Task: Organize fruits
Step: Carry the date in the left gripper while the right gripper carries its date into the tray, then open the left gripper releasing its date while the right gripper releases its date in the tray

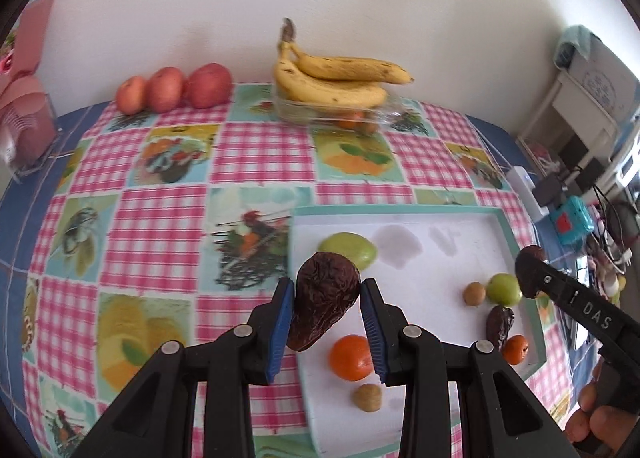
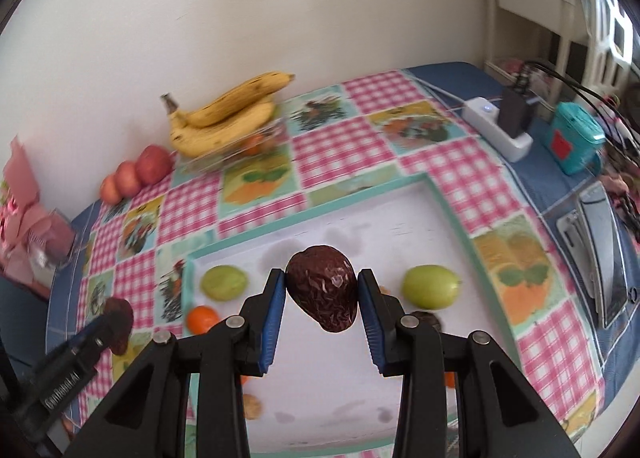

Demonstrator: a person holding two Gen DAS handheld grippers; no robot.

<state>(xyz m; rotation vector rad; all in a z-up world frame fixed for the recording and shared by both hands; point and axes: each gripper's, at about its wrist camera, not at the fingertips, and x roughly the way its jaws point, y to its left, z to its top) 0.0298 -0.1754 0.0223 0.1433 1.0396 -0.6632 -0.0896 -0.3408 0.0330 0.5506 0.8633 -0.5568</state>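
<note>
- Over the near left edge of the white tray (image 1: 440, 226), the left gripper (image 1: 327, 308) is clamped on a wrinkled dark brown date (image 1: 324, 294), its blue pads (image 1: 282, 322) pressing the fruit from both sides, clear of the tray floor.
- Above the middle of the same tray, seen from the right wrist, the right gripper (image 2: 322, 304) is closed on a second dark date (image 2: 323, 290), likewise held off the surface.
- On the tray floor in the left wrist view lie a green fruit (image 1: 349, 250) just beyond the held date, an orange fruit (image 1: 351, 357) near the right finger, and a small tan fruit (image 1: 367, 398) nearer still.
- Toward the tray's right side sit another tan fruit (image 1: 474, 293) touching a round green fruit (image 1: 505, 289), with a loose date (image 1: 500, 324) and a small orange fruit (image 1: 516, 349) close by.
- At the far edge of the checked tablecloth (image 1: 256, 146), a bunch of bananas (image 1: 336, 78) rests on a clear container (image 1: 336, 116) against the wall.
- Left of the bananas, three red apples (image 1: 172, 89) stand in a row by the wall.
- Off the cloth to the right are a white power strip (image 2: 500, 130) and a teal box (image 2: 576, 142).
</note>
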